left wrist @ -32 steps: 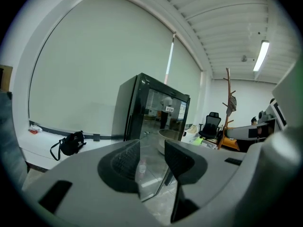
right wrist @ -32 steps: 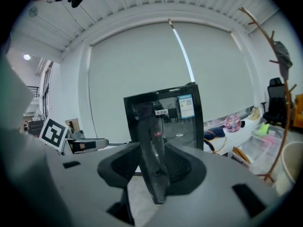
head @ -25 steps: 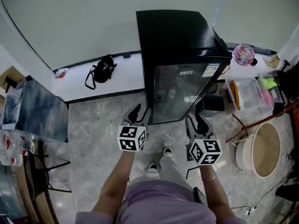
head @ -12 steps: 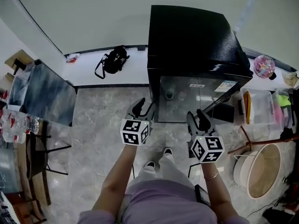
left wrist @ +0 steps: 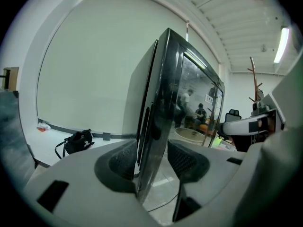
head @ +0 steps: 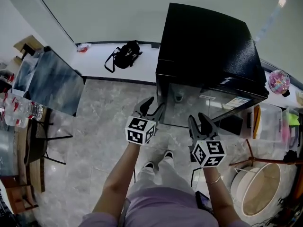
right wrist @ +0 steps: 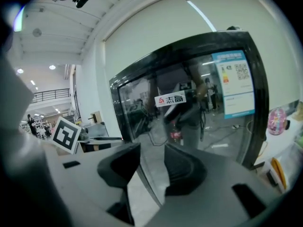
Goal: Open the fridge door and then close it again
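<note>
My left claw (head: pixel 150 106) has just been opening and now stands wide. It straddles the left edge of the fridge door (head: pixel 208 103) without pinching it; I judge it's lined up there to catch that edge and pull. The fridge (head: pixel 203 41) stands on the floor (head: pixel 109 122) against the wall (head: pixel 104 13), door shut. My right claw (head: pixel 199 122) hangs partly apart and empty, in front of the glass. The head view gives only the layout. The left gripper view shows the door edge between the pads (left wrist: pixel 187 160), and the right gripper view shows the label (right wrist: pixel 239 84) on the glass.
</note>
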`<state>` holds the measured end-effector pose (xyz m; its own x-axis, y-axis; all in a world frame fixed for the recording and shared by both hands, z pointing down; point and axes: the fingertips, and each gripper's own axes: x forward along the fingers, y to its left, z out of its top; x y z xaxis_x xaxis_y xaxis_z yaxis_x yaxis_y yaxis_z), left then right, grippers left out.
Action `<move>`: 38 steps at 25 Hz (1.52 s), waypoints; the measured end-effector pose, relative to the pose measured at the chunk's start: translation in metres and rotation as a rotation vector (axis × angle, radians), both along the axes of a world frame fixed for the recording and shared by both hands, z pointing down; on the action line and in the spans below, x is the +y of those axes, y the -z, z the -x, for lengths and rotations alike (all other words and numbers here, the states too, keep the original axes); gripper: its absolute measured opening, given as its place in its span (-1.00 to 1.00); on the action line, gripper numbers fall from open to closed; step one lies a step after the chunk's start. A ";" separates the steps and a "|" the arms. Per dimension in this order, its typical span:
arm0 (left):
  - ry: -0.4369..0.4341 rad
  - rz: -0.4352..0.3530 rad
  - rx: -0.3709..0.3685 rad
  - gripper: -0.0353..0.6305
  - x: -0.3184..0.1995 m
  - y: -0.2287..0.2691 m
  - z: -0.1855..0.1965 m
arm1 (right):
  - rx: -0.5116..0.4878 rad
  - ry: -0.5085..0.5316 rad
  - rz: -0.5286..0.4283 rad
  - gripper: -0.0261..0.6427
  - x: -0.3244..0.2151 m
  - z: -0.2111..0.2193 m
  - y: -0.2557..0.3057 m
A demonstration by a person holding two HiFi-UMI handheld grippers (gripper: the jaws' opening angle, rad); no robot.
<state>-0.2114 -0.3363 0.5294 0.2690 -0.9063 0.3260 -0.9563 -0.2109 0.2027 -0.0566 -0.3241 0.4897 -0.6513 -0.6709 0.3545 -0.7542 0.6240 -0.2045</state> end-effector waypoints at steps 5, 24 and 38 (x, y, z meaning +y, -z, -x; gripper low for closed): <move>-0.026 -0.006 0.002 -0.33 -0.011 -0.001 -0.002 | 0.007 0.029 0.012 -0.47 -0.007 0.007 -0.007; -0.125 -0.041 0.041 -0.31 -0.016 0.001 -0.012 | 0.016 0.056 0.029 -0.48 -0.013 0.008 -0.013; -0.092 -0.015 -0.010 -0.37 -0.014 0.001 -0.008 | 0.015 0.041 0.009 -0.49 -0.001 0.003 -0.002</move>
